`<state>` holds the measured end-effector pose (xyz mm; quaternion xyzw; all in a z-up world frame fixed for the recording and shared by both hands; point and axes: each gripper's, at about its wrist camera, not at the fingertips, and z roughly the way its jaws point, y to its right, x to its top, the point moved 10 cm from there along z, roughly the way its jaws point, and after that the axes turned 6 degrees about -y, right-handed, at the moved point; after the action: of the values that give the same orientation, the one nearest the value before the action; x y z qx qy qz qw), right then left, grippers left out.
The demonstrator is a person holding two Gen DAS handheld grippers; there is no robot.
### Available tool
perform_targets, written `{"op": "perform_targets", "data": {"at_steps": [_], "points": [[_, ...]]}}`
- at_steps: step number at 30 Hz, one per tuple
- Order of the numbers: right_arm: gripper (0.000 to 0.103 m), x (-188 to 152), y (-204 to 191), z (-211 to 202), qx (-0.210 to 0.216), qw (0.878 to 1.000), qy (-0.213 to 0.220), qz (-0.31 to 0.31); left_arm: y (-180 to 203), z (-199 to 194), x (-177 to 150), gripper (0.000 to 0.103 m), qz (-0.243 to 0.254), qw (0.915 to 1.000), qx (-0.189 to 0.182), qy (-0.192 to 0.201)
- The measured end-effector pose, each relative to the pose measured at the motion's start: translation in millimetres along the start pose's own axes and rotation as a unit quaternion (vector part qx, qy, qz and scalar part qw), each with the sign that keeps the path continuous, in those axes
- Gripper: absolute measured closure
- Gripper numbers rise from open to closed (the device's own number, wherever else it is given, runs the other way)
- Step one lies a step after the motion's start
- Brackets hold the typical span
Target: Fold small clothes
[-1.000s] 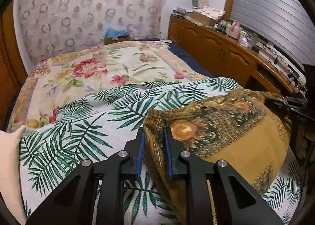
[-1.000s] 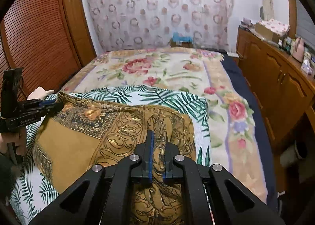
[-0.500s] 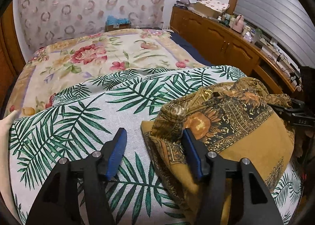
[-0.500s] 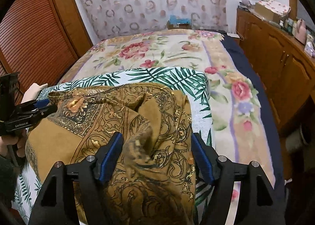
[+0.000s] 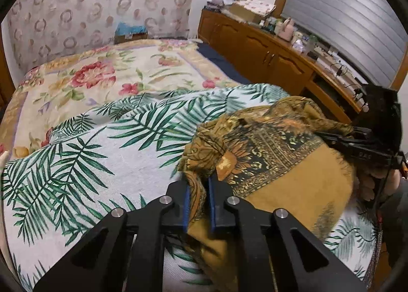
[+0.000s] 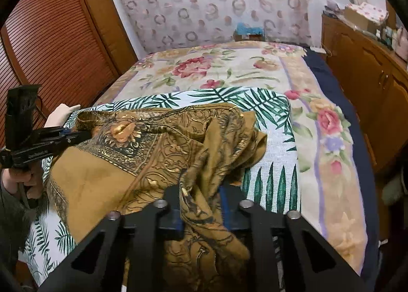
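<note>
A mustard-brown patterned cloth (image 5: 288,177) (image 6: 102,179) lies bunched on a palm-leaf sheet (image 5: 102,164) (image 6: 270,179) on the bed. My left gripper (image 5: 198,186) is closing on the cloth's left edge, with a fold of fabric squeezed between its blue pads. It also shows in the right wrist view as the left gripper (image 6: 85,135), biting the cloth's far left corner. My right gripper (image 6: 201,195) is closing on a thick bunch of the cloth's right side, which fills its jaws. The left wrist view shows that right gripper (image 5: 322,136) at the cloth's right edge, held by a hand.
A floral bedspread (image 5: 89,80) (image 6: 216,67) covers the bed beyond the palm-leaf sheet. A wooden cabinet (image 5: 267,54) (image 6: 369,67) with clutter on top runs along the right. A louvred wooden door (image 6: 51,44) stands on the left.
Both grippers opened wide half a second ago and have closed again on the cloth, each with a new, thicker bite. The cloth is more bunched at both ends.
</note>
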<state>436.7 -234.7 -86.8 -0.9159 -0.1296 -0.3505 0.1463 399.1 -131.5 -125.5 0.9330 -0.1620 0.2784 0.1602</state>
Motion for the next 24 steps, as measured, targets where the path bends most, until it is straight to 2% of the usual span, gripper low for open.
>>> {"op": "perform_targets", "data": {"at_steps": [5,8,12,17,24], "points": [[0.092,1,-9,-26,-0.033,0.998,0.042,-0.024,20,-53,7,0.092,0.002,0.998,-0.022,0.058],[0.092,4,-21,-48,-0.034,0.996,0.074,-0.03,35,-89,8,0.092,0.014,0.9952,-0.035,0.09],[0.093,7,-44,-67,-0.026,0.994,0.095,-0.048,41,-128,2,0.092,0.028,0.9918,-0.03,0.121],[0.093,10,-85,-80,-0.006,0.989,0.119,-0.086,17,-172,-23,0.092,0.011,0.9877,-0.002,0.156],[0.093,7,-172,-68,0.069,0.978,0.121,-0.153,-42,-226,-86,0.092,-0.044,0.9811,0.043,0.183]]}}
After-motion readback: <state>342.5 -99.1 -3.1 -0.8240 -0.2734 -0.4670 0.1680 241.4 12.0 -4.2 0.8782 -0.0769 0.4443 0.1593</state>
